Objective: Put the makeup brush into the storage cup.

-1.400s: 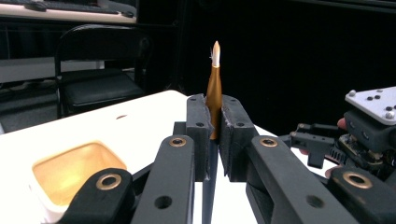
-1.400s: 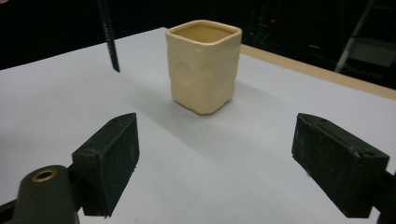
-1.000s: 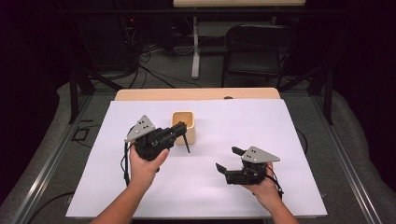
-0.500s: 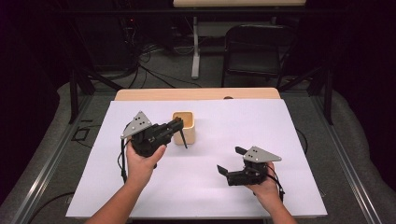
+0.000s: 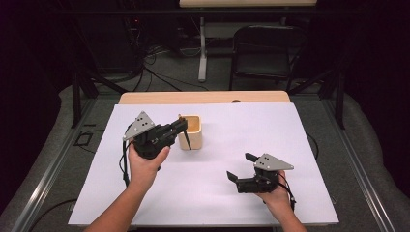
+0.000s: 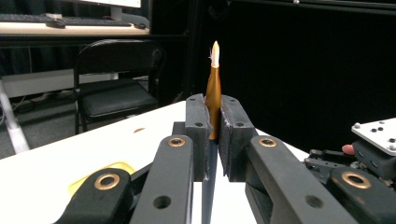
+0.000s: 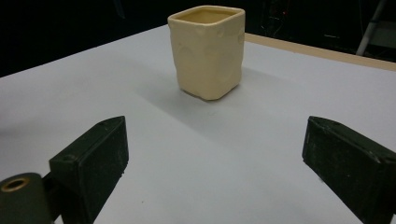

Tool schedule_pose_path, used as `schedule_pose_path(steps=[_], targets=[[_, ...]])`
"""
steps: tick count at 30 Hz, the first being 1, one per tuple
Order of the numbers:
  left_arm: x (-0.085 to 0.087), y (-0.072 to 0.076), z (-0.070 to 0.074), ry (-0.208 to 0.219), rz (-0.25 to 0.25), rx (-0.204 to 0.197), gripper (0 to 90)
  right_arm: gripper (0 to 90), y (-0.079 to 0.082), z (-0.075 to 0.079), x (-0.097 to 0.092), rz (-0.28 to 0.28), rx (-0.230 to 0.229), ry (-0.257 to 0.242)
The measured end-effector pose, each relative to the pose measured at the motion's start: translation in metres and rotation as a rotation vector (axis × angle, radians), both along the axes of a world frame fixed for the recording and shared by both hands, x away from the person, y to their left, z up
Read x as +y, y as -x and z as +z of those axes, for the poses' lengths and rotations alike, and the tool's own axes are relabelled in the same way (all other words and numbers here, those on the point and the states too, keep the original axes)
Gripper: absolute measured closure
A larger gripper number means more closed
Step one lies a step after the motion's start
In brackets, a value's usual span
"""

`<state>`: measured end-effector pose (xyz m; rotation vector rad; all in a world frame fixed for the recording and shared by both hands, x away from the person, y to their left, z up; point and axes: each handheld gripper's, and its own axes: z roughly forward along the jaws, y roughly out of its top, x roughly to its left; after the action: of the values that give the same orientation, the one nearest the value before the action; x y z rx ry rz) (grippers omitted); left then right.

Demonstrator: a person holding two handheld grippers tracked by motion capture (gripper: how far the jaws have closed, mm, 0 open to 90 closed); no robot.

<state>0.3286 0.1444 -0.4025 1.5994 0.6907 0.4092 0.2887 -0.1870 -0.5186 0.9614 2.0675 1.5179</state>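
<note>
A wooden table (image 5: 145, 98) under a white sheet (image 5: 203, 193)

The sheet covers nearly the whole top; a cream square cup (image 5: 194, 131) stands on it, left of centre, seemingly upright.

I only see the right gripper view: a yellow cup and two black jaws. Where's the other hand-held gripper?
Observer: In the high view, the left hand-held gripper is right beside the cup, at its left side.
Operator: Is it holding something?
Observer: Yes, its jaws are shut on a pen with a gold barrel.
Operator: Which way does it point?
Observer: In the left gripper view, its pale tip points up.
</note>
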Motion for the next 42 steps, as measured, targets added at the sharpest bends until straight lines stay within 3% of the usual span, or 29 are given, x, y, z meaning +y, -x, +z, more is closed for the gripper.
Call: schedule_pose_path(steps=[15, 42], targets=[[0.002, -0.013, 0.009, -0.029, 0.065, -0.074, 83.4, 7.7, 0.0, -0.001, 0.0, -0.007, 0.008, 0.009], [0.007, -0.038, 0.017, -0.069, 0.133, -0.092, 83.4, 7.9, 0.0, 0.0, 0.0, -0.003, 0.01, -0.015]])
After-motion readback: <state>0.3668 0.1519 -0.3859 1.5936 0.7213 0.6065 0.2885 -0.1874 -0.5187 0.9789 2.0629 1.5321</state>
